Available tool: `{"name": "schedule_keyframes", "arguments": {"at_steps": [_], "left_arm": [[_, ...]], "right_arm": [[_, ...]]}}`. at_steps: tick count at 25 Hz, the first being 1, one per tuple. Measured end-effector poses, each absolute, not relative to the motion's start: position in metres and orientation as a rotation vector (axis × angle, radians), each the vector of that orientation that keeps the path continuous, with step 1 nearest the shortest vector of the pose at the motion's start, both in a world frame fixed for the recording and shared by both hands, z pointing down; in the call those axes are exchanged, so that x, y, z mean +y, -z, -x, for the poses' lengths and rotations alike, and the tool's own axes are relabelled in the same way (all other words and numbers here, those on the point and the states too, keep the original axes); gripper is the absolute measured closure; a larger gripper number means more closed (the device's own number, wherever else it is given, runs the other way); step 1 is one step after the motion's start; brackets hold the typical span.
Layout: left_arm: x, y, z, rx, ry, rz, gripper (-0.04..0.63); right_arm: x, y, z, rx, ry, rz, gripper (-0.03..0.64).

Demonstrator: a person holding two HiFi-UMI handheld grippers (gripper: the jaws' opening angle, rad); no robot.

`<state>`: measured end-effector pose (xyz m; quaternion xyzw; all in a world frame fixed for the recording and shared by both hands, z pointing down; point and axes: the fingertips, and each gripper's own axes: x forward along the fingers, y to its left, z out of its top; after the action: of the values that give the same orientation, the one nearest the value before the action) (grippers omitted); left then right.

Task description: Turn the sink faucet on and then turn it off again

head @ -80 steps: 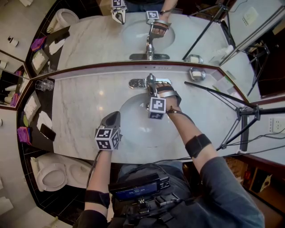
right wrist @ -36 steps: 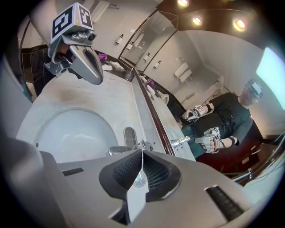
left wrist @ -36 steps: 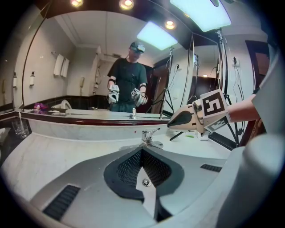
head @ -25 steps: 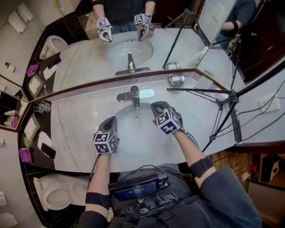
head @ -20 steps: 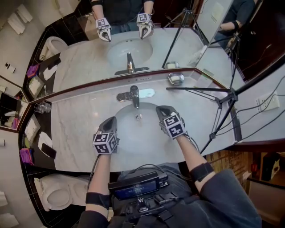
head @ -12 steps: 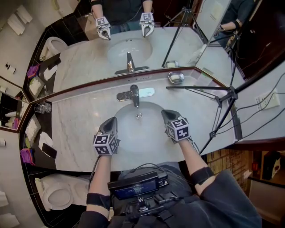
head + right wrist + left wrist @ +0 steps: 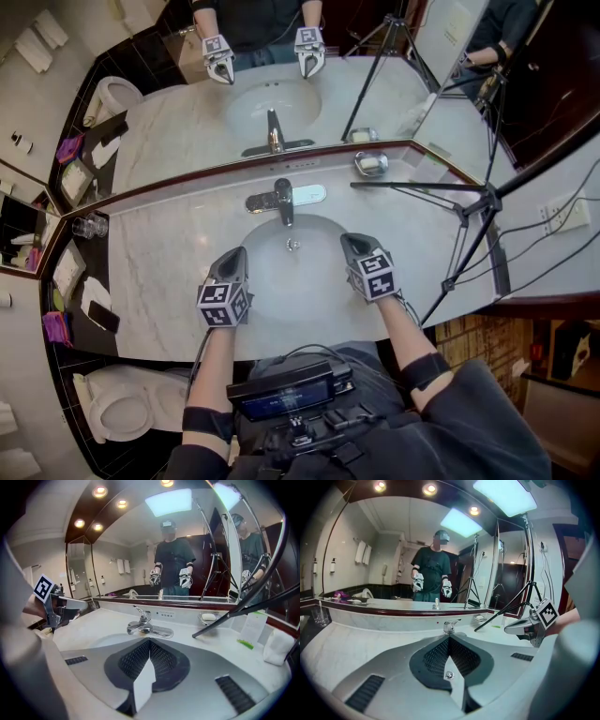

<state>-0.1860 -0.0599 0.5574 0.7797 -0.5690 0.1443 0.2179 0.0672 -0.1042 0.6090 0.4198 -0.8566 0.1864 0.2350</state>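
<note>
Both jaws pressed together, empty; left gripper point(image 7: 233, 255) and right gripper point(image 7: 352, 243) over the sink point(image 7: 291, 286) near rim, faucet point(image 7: 282, 198) at the back, well apart from both; no stream visible, though a trickle might not show, so risk: faucet left part-open, dripping.

No readable text anywhere. Black-and-white square markers on left gripper point(image 7: 235, 253) and right gripper point(image 7: 350, 240): patterns only, no letters. Blue-lit screen on black chest unit point(image 7: 281, 395), six o'clock in head view: print too small. White folded card point(image 7: 253, 626), three o'clock of chrome sink faucet point(image 7: 143, 625): illegible.
</note>
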Motion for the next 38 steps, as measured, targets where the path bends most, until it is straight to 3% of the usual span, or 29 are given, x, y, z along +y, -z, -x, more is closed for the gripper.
{"name": "schedule_keyframes", "arguments": {"at_steps": [6,9,21,36,38], "left_arm": [[-0.061,-0.56,0.187,-1.58,-0.404,-2.153,0.595],[-0.062,-0.561,0.189,-1.583,-0.405,-2.148,0.595],[-0.062,-0.565,0.205,-1.619,-0.405,-2.104,0.595],[-0.05,-0.582,0.23,-1.657,-0.409,-2.026,0.595],[-0.049,-0.584,0.23,-1.654,-0.408,-2.023,0.595]], "right_arm": [[-0.129,-0.596,-0.044,-2.287,-0.199,-1.047,0.585],[-0.145,-0.597,-0.023,-2.268,-0.048,-0.953,0.515],[-0.195,-0.598,0.067,-2.045,0.62,-0.596,0.408],[-0.205,-0.643,0.107,-1.87,0.776,-0.355,0.411],[-0.204,-0.642,0.106,-1.864,0.766,-0.353,0.439]]}}
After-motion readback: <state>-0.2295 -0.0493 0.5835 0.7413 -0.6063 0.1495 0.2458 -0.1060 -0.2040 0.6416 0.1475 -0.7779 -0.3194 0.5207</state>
